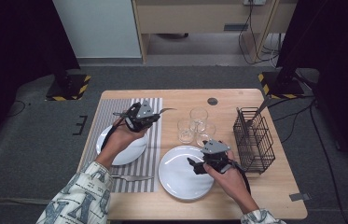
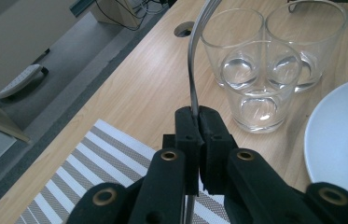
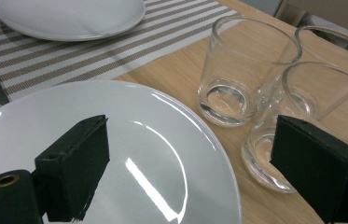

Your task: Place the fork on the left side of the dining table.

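**Left gripper pinches a utensil above the placemat; right gripper spread over the near plate**

Nearest the person, at 6 o'clock on the wooden table (image 1: 274, 196), a knife (image 1: 132, 178) lies on the near edge of the striped placemat (image 1: 155, 154). Just to its right sits the near white plate (image 1: 174, 179), bare of food.

The right gripper (image 1: 194, 166) hangs over that plate's 3 o'clock rim. Its jaws stand spread wide with nothing between them; in the right gripper view the plate (image 3: 162, 154) lies below the left jaw and a glass (image 3: 274, 140) sits behind the right jaw.

At 9 o'clock, a second white plate (image 1: 132, 151) rests on the placemat, partly covered by the left forearm. The left gripper (image 1: 155, 116) is held above the placemat's far half, pointing towards 3 o'clock. Its jaws are pressed together on the thin metal handle of a utensil (image 2: 191, 70), which curves up and away from the pads; its far end leaves the left gripper view at the top, so its type cannot be told.

Towards the centre, three empty glasses (image 1: 196, 126) stand clustered, touching or nearly so, at 12 o'clock from the near plate. At 3 o'clock, a black wire basket (image 1: 255, 140) stands upright near the table's right edge, with a utensil leaning in it.
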A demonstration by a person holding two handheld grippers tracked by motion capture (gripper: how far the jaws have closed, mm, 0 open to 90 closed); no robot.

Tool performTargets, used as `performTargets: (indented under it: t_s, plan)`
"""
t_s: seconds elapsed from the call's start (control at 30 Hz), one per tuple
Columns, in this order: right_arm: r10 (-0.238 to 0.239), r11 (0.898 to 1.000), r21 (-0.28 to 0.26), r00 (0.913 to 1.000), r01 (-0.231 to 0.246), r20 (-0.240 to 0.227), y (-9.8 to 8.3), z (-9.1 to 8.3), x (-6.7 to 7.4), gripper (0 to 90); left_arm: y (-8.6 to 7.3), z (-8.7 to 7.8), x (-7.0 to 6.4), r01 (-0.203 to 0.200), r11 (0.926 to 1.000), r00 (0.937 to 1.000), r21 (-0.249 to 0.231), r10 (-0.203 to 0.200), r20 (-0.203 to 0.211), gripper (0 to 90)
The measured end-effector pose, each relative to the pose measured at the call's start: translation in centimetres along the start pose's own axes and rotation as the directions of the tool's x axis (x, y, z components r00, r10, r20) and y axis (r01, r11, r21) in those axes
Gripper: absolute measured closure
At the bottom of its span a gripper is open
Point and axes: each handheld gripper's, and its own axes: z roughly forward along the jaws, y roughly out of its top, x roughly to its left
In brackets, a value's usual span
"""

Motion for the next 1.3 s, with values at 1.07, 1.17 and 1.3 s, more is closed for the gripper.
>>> performTargets:
  t_s: [1.07, 1.17, 1.3]
  plan:
    - [-0.083, 0.996, 0.016, 0.9964, 0.082, 0.021, -2.2, -0.9, 1.1, 10.6, -1.5, -2.8, 3.1, -0.026, 0.9991, 0.9963, 0.032, 0.028, -0.081, 87.6]
    - [-0.076, 0.997, 0.009, 0.9968, 0.076, 0.024, -2.2, -1.0, 1.0, 10.6, -1.4, -2.8, 3.4, -0.027, 0.9990, 0.9959, 0.035, 0.030, -0.085, 87.5]
    - [-0.074, 0.997, 0.007, 0.9969, 0.074, 0.026, -2.1, -1.2, 1.0, 10.6, -1.1, -2.7, 3.9, -0.036, 0.9986, 0.9951, 0.040, 0.039, -0.091, 87.5]
